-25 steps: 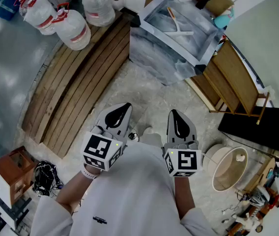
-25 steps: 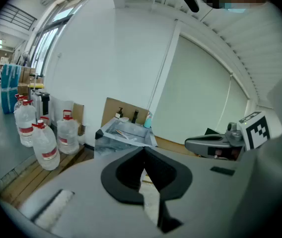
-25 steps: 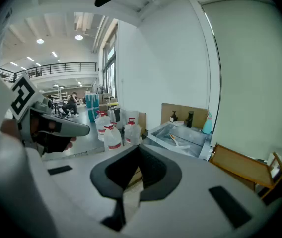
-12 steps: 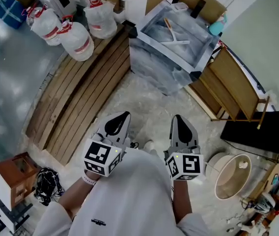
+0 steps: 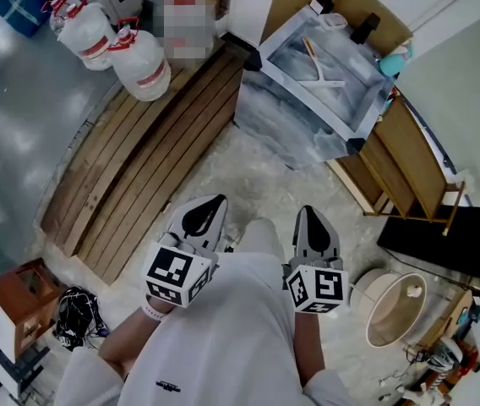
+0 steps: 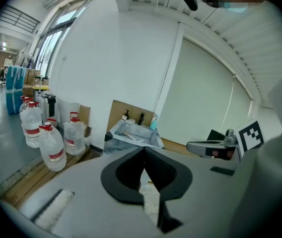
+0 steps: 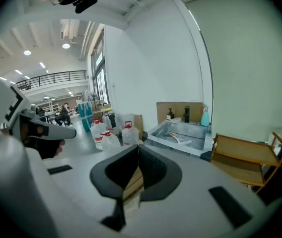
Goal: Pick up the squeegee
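Looking steeply down from head height at a workshop floor. Holding the left gripper (image 5: 210, 205) and the right gripper (image 5: 309, 218) side by side low at the waist, both aimed ahead and slightly down. Keeping both claws clenched tight on nothing, as each gripper view confirms.

Finding the squeegee (image 5: 319, 64) well ahead and to the right, lying flat inside a pale sink basin (image 5: 275, 39) by the far wall. Seems to lie with its wooden handle toward the wall and its white blade crosswise at the near end. Noting a teal bottle (image 5: 396, 57) at the basin's right corner, water jugs (image 5: 143, 64) off to the left, wooden boards (image 5: 139, 159) slanting across the floor on the left, and a low wooden frame (image 5: 409, 155) just right of the basin.

Judging the step as the approach, with nothing reached yet. To do it well:
- Keep to the pale floor right of the boards and stop square to the basin's near edge.
- Choose one gripper, probably the right, and release its jaws before lowering it past the rim.
- Come down across the handle rather than the blade, clear of the basin wall.
- Clench only once the handle sits between the pads.
- Lift straight up so as not to catch the blade on the rim.
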### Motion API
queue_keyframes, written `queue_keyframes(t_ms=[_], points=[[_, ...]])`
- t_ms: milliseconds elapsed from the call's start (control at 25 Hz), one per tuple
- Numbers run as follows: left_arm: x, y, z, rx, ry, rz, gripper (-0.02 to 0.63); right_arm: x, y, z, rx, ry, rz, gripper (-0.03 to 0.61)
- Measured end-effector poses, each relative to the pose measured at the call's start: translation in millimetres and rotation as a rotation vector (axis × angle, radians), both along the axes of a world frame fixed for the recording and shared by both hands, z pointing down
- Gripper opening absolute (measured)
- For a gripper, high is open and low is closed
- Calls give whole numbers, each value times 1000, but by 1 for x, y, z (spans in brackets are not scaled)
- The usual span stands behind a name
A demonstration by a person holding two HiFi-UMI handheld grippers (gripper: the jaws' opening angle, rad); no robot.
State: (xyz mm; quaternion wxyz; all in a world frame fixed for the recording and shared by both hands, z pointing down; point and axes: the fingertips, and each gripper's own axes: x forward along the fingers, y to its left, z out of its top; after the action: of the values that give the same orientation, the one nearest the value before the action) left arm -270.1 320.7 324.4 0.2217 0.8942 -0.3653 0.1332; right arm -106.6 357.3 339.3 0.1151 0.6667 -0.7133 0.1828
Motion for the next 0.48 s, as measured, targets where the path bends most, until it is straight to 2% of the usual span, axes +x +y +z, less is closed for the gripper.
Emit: queue_keyframes(t_ms=[240, 480], points=[[-3, -35, 8, -22, 4, -47, 5, 9, -43, -1, -4, 29, -36, 6], [23, -90, 21, -33, -18, -57, 5, 45, -111, 4, 27, 26, -32, 6]])
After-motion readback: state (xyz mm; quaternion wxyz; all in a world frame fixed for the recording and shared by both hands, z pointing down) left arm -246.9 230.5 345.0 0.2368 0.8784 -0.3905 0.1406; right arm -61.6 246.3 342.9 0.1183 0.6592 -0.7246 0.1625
